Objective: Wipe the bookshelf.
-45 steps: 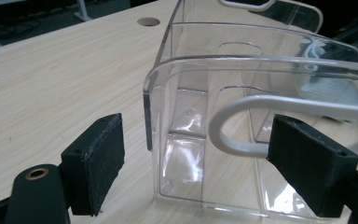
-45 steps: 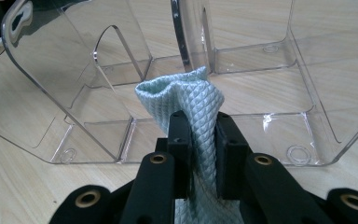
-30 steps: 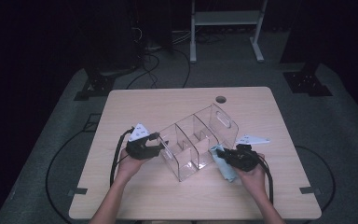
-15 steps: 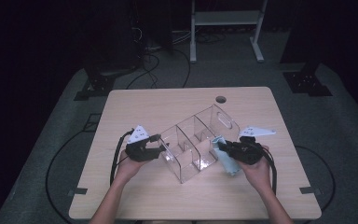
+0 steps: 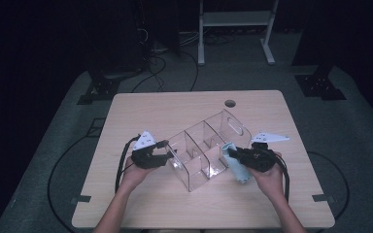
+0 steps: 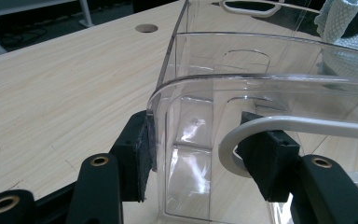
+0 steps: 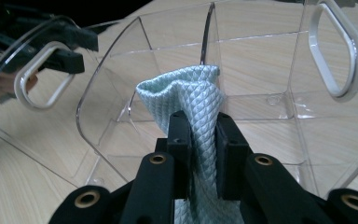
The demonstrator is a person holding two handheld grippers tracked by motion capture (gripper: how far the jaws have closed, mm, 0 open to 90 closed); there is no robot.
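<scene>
High view: we hold the clear organizer [image 5: 206, 148] on the surface [image 5: 175, 111] between our two tongs, left tongs [image 5: 167, 156] at its near end, right tongs [image 5: 233, 154] carrying the pale blue cloth [image 5: 237, 167] against its side wall.

Left gripper view: our left tongs [image 6: 205, 154] are clamped on the organizer's end wall [image 6: 168, 140].

Right gripper view: our right tongs [image 7: 199, 140] are pinched tight on the cloth [image 7: 191, 93], just ahead lies a compartment. We should brace firmly and wipe with even pressure.

Dark rm, grey floor [image 5: 53, 141], wood table [image 5: 175, 107].
</scene>
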